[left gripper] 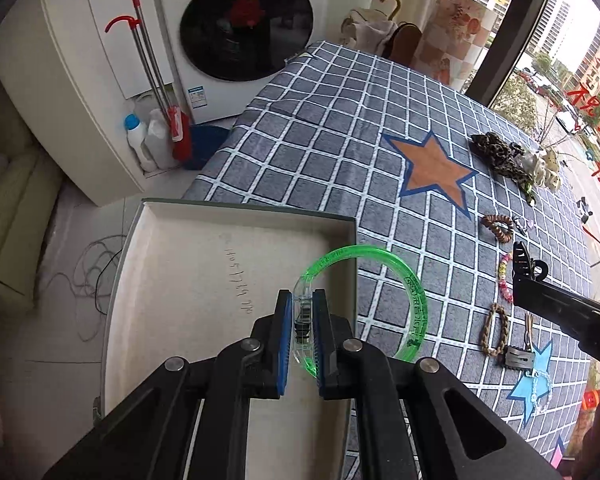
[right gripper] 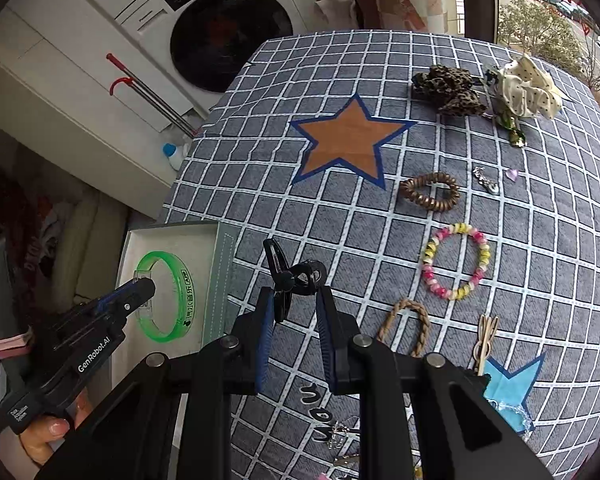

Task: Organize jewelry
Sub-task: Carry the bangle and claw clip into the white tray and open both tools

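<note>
Over the box (left gripper: 236,216), the left gripper (left gripper: 302,320) pinched the green bangle (left gripper: 414,292) and the right gripper (right gripper: 296,308) pinched a black clip (right gripper: 296,274) just beside it; next, probably release both inside.

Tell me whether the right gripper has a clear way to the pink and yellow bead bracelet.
Probably not yet: the right gripper is shut on a black hair clip. The bead bracelet itself lies uncovered.
</note>
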